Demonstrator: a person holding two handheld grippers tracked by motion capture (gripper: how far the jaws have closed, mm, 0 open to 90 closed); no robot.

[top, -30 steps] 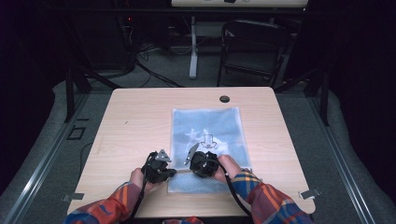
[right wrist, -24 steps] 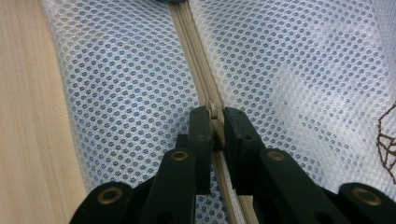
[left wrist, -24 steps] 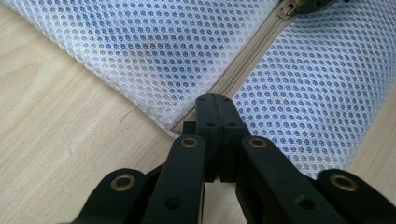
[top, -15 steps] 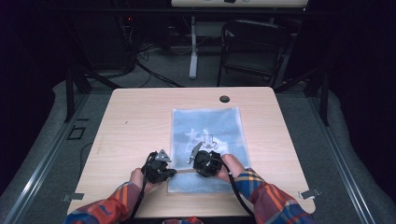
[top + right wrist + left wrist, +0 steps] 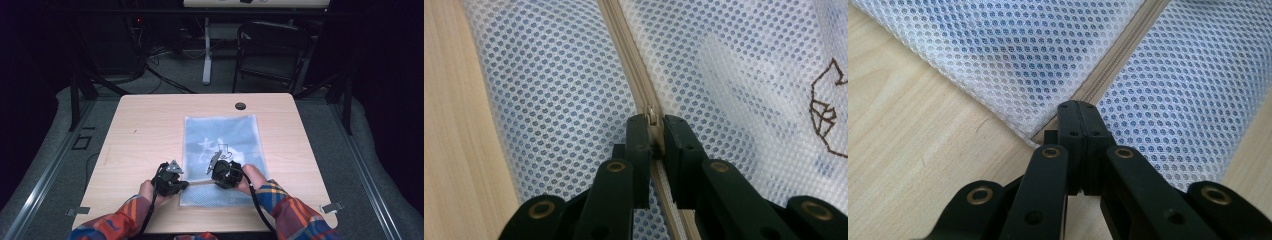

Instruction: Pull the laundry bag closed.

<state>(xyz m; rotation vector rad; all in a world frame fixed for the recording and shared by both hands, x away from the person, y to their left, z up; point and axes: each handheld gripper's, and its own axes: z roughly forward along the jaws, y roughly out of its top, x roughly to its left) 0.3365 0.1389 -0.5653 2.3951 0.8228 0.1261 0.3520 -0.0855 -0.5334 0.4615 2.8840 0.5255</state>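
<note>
A white mesh bag (image 5: 225,135) with something pale blue and printed inside lies flat on the wooden table (image 5: 145,130). Its beige zipper (image 5: 1120,47) runs across the bag's near end. My left gripper (image 5: 1078,106) is shut on the bag's edge where the zipper ends, at the bag's left side (image 5: 186,184). My right gripper (image 5: 653,122) is shut on the small zipper pull (image 5: 652,114), a short way along the zipper from the left one (image 5: 214,179). A hand in a plaid sleeve holds each gripper at the near table edge.
A black round grommet (image 5: 240,106) sits in the table's far edge. A dark chair (image 5: 270,50) and a desk leg (image 5: 206,55) stand on the floor beyond. Bare wood lies left (image 5: 135,145) and right (image 5: 290,145) of the bag.
My right gripper has crept a little to the right along the zipper. The left gripper has stayed where it was.
</note>
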